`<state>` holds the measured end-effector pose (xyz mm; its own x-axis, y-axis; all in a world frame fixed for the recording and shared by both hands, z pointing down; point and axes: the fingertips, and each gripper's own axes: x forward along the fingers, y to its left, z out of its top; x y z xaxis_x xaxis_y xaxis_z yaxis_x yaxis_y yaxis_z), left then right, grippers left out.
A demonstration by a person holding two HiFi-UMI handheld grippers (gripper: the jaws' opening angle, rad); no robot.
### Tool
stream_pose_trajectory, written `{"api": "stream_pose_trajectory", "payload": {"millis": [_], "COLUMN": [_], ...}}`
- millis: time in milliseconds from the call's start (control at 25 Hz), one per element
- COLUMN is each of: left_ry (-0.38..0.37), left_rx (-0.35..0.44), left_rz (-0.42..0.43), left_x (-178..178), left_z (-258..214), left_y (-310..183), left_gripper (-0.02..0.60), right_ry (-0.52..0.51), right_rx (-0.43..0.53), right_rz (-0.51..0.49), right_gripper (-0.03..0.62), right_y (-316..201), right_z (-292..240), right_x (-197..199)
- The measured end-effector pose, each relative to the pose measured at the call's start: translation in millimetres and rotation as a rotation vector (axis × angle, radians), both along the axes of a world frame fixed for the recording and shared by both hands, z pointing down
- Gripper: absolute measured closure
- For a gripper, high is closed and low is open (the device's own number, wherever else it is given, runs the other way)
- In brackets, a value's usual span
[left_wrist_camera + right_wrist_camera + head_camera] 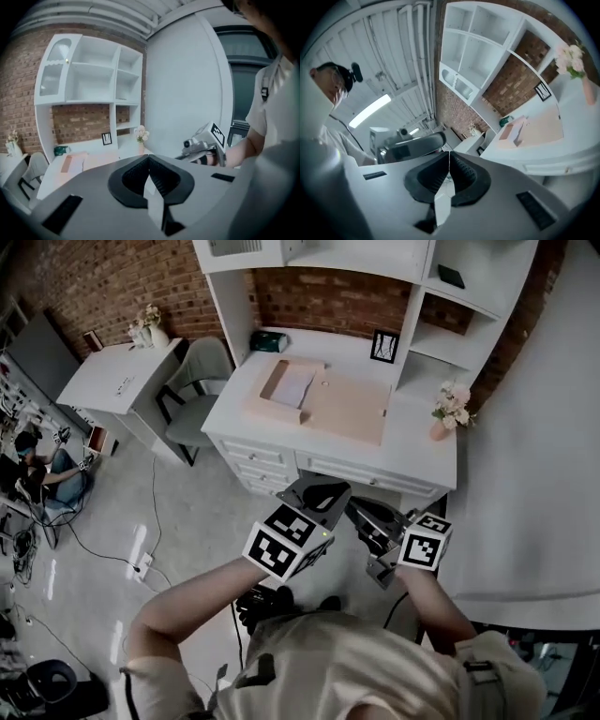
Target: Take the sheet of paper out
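Sheet (293, 385) on the table (412, 451), lying in the open left half of a pink folder (349, 409), left of the table's middle. Well apart from both sets of fingers: straight ahead, beyond the table's front edge. Long axis roughly front to back, slightly skewed, one short edge toward the person.

Left gripper (321, 491) more in line with the sheet and, by the look of it, a little nearer. Right gripper (354, 510) just beside the left, offset toward the folder's flat flap. Left fingers pressed together, nothing between. Right fingers likewise together and empty.

Both held out in front of the chest on bent arms, tips angled toward each other. Left tilted somewhat down at the table, right about level.

Nothing grasped yet. Probably calls for a reach forward over the table's front edge, then parting the fingers before pinching the sheet's near edge.
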<state>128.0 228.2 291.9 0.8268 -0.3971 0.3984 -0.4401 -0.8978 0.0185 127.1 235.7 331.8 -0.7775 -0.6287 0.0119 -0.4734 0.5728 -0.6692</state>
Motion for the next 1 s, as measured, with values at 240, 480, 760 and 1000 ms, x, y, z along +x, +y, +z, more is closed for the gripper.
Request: {"api": "stream_pose_trajectory", "payload": {"millis": [240,480,760,1000], "left_ry": [0.037,0.053,0.005,0.099], "left_rx": [0.014,0.076,0.017,0.015], "left_rz": [-0.094,-0.178,-0.306,-0.289], "left_x": [7,-26,-105,-137], "left_z": [18,38,65,65], "left_y": [12,-12,-38,-41], "left_gripper": [0.565,0.565,0.565,0.565], "right_ry": [0.197,0.284,0.227,0.314], "right_rx": [0.143,0.105,0.033,0.075], "right_rz": [0.139,0.177,0.163,0.128], "right_gripper": [0.566,0.566,0.566,0.565], "right_y": [-40,-35,-30,-45], "right_z": [-14,25,58,57], "right_x": [15,8,-62,-112]}}
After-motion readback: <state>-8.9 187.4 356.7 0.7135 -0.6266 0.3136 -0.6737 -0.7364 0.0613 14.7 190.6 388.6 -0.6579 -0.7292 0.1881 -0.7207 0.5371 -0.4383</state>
